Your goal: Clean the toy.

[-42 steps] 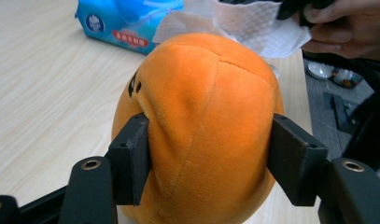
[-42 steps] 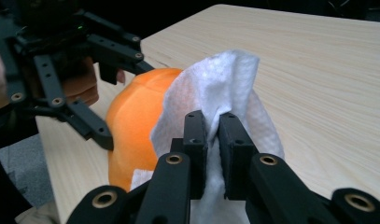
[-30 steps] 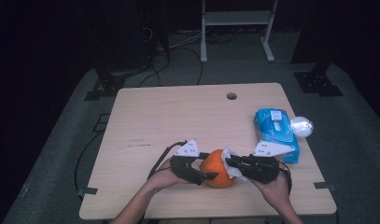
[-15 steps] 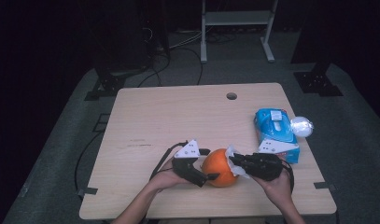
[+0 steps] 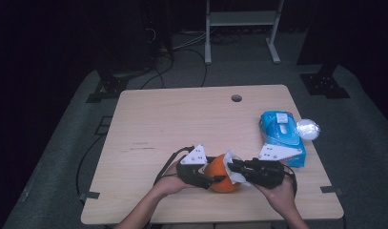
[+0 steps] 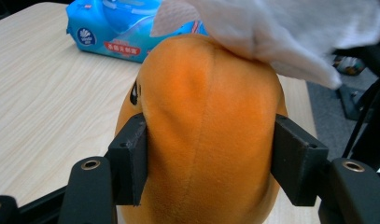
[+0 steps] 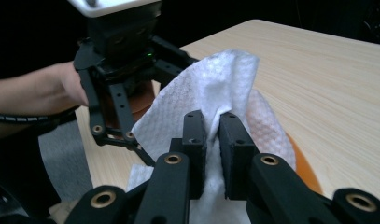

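Observation:
An orange plush toy point(image 5: 222, 180) rests near the front edge of the wooden table point(image 5: 182, 119). My left gripper point(image 5: 214, 180) comes in from its left. In the left gripper view the jaws have just been closing and both pads point(image 6: 129, 158) now press the toy's point(image 6: 206, 130) sides. My right gripper point(image 5: 235, 168) reaches in from the right, shut on a white wipe point(image 7: 215, 79) that drapes over the top of the toy point(image 7: 304, 168). The wipe point(image 6: 281, 32) hangs over the toy's far end.
A blue pack of wet wipes point(image 5: 281, 136) lies at the right of the table, with a crumpled whitish ball point(image 5: 308, 129) beside it at the edge. A round hole point(image 5: 236, 98) sits near the back edge. Dark stands and cables surround the table.
The left jaws have drawn in onto the orange toy. Both hands stay in about the same place at the front edge, the wipe still pinched by the right gripper.

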Tool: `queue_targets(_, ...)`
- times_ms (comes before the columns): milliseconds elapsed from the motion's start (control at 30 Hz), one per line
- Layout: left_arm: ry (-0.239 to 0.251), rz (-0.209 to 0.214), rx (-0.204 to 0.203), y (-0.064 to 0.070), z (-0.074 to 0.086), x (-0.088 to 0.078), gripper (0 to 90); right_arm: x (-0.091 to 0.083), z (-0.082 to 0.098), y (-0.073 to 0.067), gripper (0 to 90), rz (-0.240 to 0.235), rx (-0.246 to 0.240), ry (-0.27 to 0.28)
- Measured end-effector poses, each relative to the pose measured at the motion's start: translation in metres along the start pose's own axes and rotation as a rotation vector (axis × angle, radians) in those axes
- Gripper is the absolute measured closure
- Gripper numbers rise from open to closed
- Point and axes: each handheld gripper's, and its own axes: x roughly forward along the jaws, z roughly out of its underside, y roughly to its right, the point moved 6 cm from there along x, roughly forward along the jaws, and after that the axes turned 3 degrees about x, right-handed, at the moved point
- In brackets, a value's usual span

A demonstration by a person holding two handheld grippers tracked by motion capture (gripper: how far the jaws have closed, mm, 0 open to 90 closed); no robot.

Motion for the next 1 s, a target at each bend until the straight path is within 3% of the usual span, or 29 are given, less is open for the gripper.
queue_targets(67,0.003,0.001,-0.023,0.0,0.003,0.002,35.7,0.003,0.001,-0.002,80.8,0.012,-0.022,-0.012)
queue_targets(200,0.009,-0.001,-0.028,0.001,0.008,0.006,33.7,0.004,0.006,0.007,81.0,0.029,-0.002,-0.021)
queue_targets(233,0.013,0.0,-0.03,0.002,0.009,0.008,32.3,0.001,0.009,0.016,81.1,0.055,0.021,-0.02)
queue_targets(367,0.032,-0.001,-0.041,0.0,0.01,0.009,30.4,-0.006,0.011,0.025,81.2,0.111,0.026,-0.018)
queue_targets(500,0.049,-0.018,-0.061,-0.002,0.009,0.011,30.2,-0.006,0.01,0.017,81.1,0.069,0.012,-0.014)
queue_targets(533,0.053,-0.021,-0.088,-0.003,0.009,0.013,30.1,-0.001,0.008,0.005,81.1,0.046,-0.026,-0.026)
queue_targets(633,0.045,-0.02,-0.079,-0.001,0.009,0.012,30.1,0.005,0.007,-0.001,81.2,0.06,-0.066,-0.047)
queue_targets(767,0.036,-0.01,-0.06,0.001,0.01,0.012,30.6,0.004,0.008,0.007,81.3,0.06,-0.034,-0.037)
queue_targets(867,0.037,0.004,-0.043,0.002,0.012,0.011,30.6,-0.001,0.008,0.018,81.3,0.094,-0.015,-0.019)
queue_targets(1000,0.034,0.017,-0.027,0.001,0.014,0.009,30.2,-0.007,0.017,0.039,81.3,0.125,0.059,-0.022)
